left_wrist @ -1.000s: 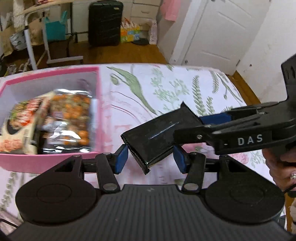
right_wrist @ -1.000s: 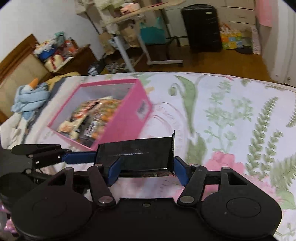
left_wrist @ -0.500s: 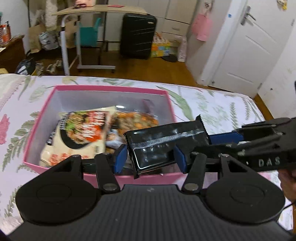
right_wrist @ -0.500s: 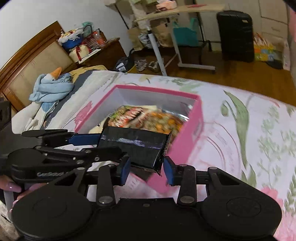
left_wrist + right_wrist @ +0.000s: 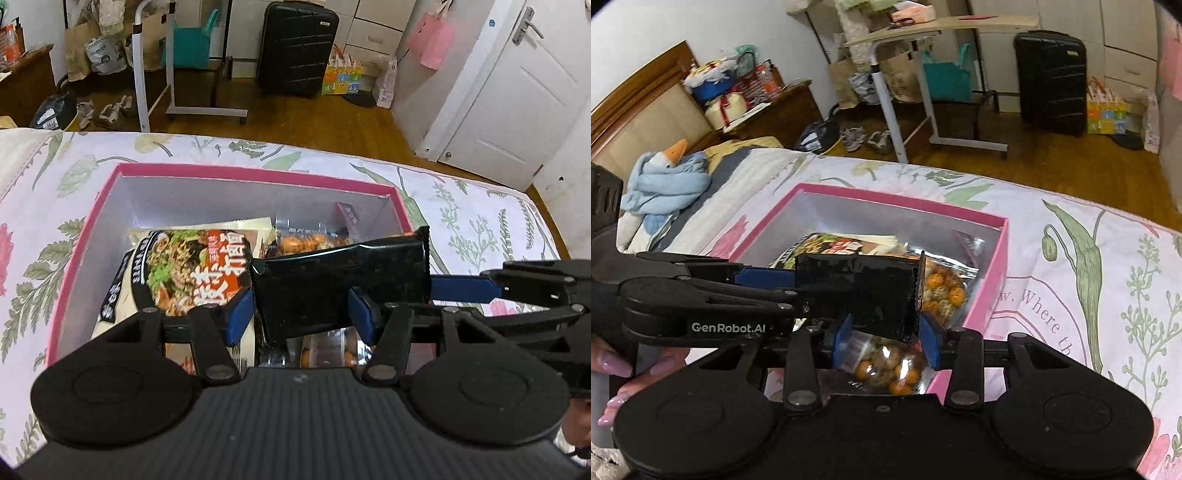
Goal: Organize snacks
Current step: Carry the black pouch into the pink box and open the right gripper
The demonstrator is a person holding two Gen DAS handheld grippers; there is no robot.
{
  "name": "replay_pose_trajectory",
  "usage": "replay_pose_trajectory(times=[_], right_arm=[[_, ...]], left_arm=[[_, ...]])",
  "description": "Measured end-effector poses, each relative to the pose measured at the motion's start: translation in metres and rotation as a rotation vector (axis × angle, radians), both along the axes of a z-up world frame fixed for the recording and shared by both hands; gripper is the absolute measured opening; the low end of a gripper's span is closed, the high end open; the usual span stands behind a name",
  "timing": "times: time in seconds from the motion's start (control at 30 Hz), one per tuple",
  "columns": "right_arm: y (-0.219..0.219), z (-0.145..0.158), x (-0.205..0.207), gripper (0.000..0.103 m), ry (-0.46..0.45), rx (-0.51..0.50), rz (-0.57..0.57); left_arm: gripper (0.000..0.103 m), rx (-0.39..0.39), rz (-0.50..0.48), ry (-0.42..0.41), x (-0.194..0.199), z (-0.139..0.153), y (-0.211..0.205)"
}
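A glossy black snack packet [image 5: 340,288] hangs over the open pink box [image 5: 251,173], held from two sides. My left gripper [image 5: 299,317] is shut on it, blue pads against its lower part. My right gripper [image 5: 884,336] grips the packet's [image 5: 857,291] lower corner; its jaws are opening slightly, the pads still on the foil. In the right wrist view the left gripper [image 5: 798,284] reaches in from the left. Inside the box lie a printed noodle packet [image 5: 192,269] and a clear bag of orange balls [image 5: 942,291].
The pink box [image 5: 897,199] sits on a floral bedspread [image 5: 1089,295]. A blue cloth with a goose toy [image 5: 665,177] lies at the head of the bed. Beyond the bed edge are a wooden floor, a rolling table [image 5: 155,74] and a black suitcase [image 5: 295,48].
Both grippers carried the black packet leftward from above the bedspread to above the pink box. The right gripper's jaws narrowed onto the packet.
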State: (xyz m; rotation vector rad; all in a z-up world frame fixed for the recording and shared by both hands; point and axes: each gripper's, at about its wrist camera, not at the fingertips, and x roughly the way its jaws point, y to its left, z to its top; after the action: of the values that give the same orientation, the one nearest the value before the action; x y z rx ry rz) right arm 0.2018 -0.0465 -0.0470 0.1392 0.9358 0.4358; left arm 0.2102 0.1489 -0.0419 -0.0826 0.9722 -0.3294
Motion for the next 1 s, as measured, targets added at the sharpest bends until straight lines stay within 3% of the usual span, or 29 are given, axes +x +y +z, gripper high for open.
replay_pose_trajectory(times=[0.17,0.33,0.4,0.67,1.0], right_arm=[[-0.006,-0.01,0.0,0.047,-0.01,0.001,-0.029],[-0.008,0.0,-0.037,0.054,-0.151,-0.057,0.032],[-0.014,0.0,-0.048,0.055,-0.151,-0.032,0.026],[-0.024,0.007,-0.079,0.056,-0.205,-0.085,-0.032],[-0.045,0.024,-0.112,0.057,-0.236,-0.106,-0.121]], left_arm=[[0.058,-0.007,0.02,-0.015,-0.004,-0.005,-0.001],[0.058,0.022,0.022,-0.061,-0.025,-0.004,-0.002],[0.058,0.029,-0.004,-0.067,-0.032,-0.002,-0.006],[0.058,0.087,-0.075,-0.115,-0.064,0.012,-0.035],[0.058,0.101,-0.067,-0.138,-0.095,0.036,-0.046]])
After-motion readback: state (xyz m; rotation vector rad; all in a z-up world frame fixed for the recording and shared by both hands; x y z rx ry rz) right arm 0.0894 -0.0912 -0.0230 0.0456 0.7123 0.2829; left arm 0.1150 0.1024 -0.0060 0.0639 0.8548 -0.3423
